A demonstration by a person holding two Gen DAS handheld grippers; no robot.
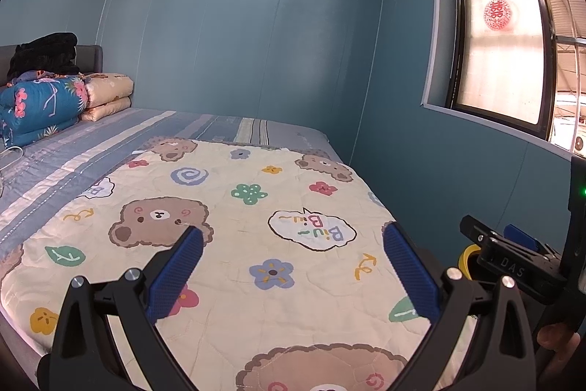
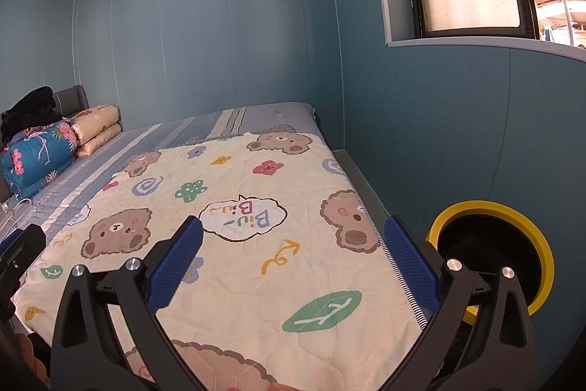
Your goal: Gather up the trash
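Yellow-rimmed bin (image 2: 490, 255) stands between bed and wall, right of the bear-print quilt (image 2: 238, 244). Both the left gripper (image 1: 293, 266) and right gripper (image 2: 293, 266) hover wide open, empty. No trash shows on the quilt, so this fits either searching or finished.

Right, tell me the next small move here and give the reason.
Probably sweep both cameras over the floor or the bed's head end: the left gripper and right gripper are open and empty, no trash shows on the bear quilt, and the yellow-rimmed bin waits beside the bed.

Bed (image 1: 234, 129) carries bear quilt (image 1: 227, 229), folded bedding (image 1: 40, 105).
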